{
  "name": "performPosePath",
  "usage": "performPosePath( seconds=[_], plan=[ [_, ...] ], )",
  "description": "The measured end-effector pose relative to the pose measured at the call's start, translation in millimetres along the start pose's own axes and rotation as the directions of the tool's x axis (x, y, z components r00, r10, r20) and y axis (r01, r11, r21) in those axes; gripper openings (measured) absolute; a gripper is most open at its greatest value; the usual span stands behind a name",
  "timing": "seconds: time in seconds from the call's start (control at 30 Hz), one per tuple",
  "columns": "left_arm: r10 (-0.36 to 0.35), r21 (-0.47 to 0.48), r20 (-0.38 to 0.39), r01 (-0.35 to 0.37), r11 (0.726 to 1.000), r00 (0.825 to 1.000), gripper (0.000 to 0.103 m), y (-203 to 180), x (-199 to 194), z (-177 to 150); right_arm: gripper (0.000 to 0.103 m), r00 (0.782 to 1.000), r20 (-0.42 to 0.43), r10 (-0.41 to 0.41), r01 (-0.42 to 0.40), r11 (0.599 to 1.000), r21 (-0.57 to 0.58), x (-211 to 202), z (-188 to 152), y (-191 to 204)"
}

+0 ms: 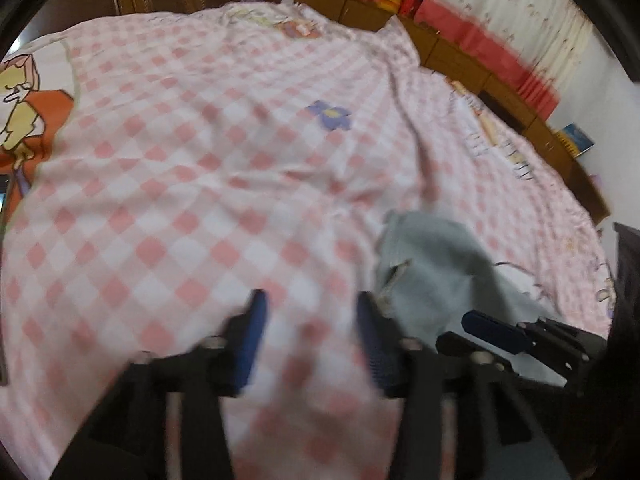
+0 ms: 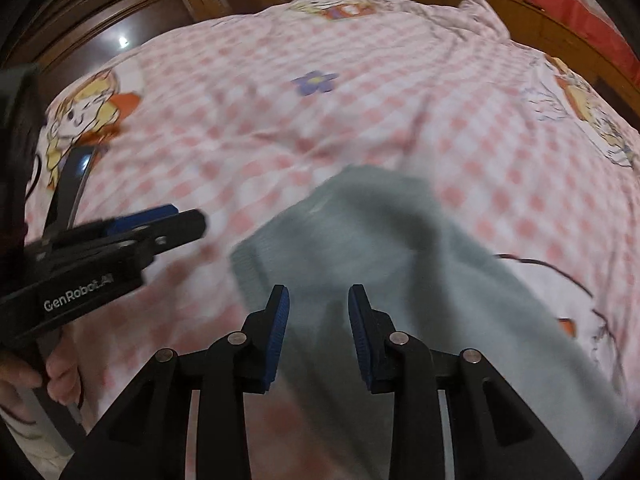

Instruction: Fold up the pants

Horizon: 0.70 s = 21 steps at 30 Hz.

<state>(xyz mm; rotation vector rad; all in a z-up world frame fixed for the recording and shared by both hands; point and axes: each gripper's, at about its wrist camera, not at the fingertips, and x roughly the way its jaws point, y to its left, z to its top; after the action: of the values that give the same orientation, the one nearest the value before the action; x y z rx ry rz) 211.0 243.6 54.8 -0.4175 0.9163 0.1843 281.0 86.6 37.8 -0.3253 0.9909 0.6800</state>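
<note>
Grey pants (image 2: 400, 272) lie bunched on the checked bedspread (image 2: 280, 128), long axis running toward lower right; right gripper (image 2: 318, 320), part-open and empty, hangs directly over them; left gripper (image 1: 310, 332), half-open, empty, stands left of them.

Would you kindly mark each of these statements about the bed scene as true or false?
1. The pants are grey. True.
2. The left gripper has the pants clamped between its jaws. False: its jaws stand apart over the bare checked bedsheet, with the pants beside them.
3. The bedsheet is pink-and-white checked with a purple flower printed on it. True.
4. The right gripper is shut tight. False: its jaws stand apart above the pants, and no cloth is pinched between them.
5. The pants lie on a wooden floor. False: they lie on the bedsheet.
</note>
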Motion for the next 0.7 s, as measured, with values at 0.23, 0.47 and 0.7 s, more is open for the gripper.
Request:
performPosePath(
  seconds=[0.23,0.47,0.7],
  plan=[
    [-0.029,-0.051,-0.015,0.029,0.998,0.999,0.052,18.2,-3.6,2.4,0.031,0.994,0.012,-0.109,0.109,0.992,-0.066,24.8,6.4,26.5],
    [-0.044,-0.071,-0.018,0.043,0.997,0.999,0.052,18.3,-3.6,2.2,0.031,0.997,-0.041,-0.070,0.069,0.997,-0.031,38.9,5.8,21.0],
    [-0.032,-0.064,-0.028,0.030,0.998,0.999,0.052,18.2,-0.5,0.8,0.025,0.994,-0.067,-0.087,0.090,0.995,0.051,47.7,6.3,15.1]
  ],
)
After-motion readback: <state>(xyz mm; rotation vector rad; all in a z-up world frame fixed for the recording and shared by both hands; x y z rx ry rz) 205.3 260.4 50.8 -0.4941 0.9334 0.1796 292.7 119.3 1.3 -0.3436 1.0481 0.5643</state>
